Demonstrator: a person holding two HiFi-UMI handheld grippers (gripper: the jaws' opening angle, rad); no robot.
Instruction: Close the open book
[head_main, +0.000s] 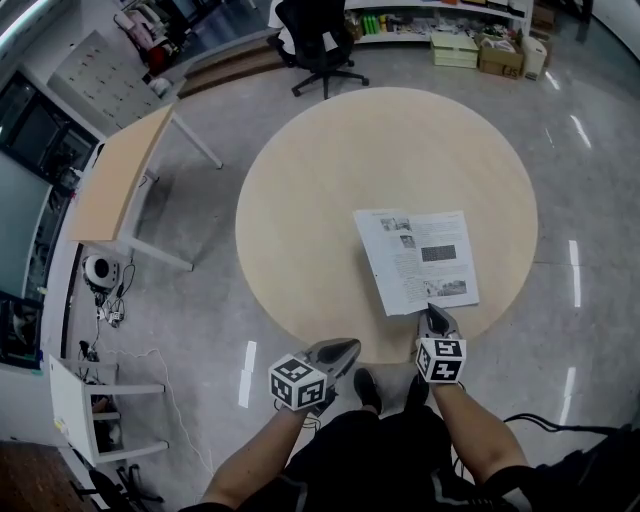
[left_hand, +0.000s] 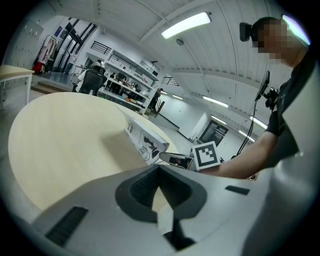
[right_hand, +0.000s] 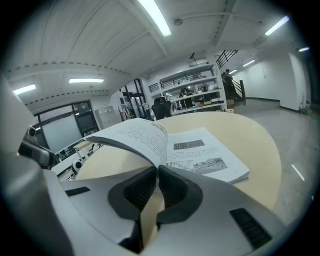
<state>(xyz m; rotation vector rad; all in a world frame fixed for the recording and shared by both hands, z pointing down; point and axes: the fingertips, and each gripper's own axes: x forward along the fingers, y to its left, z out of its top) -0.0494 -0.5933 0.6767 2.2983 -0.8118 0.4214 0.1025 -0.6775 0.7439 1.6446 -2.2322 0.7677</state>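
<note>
An open book (head_main: 418, 260) with printed pages lies on the round beige table (head_main: 300, 200), near its front right edge. My right gripper (head_main: 432, 312) is at the book's near edge, shut on a lifted leaf. In the right gripper view that leaf (right_hand: 135, 135) curls up and to the left from the jaws (right_hand: 158, 167), while the other page (right_hand: 200, 152) lies flat to the right. My left gripper (head_main: 352, 347) hovers at the table's front edge, left of the book. Its jaws (left_hand: 159, 167) meet with nothing between them. The book (left_hand: 142, 140) and the right gripper's marker cube (left_hand: 206, 155) show beyond it.
A black office chair (head_main: 318, 40) stands beyond the table. A wooden desk (head_main: 115, 175) is to the left, with a white shelf unit (head_main: 90, 400) on the floor nearer me. Cardboard boxes (head_main: 495, 55) sit at the back right.
</note>
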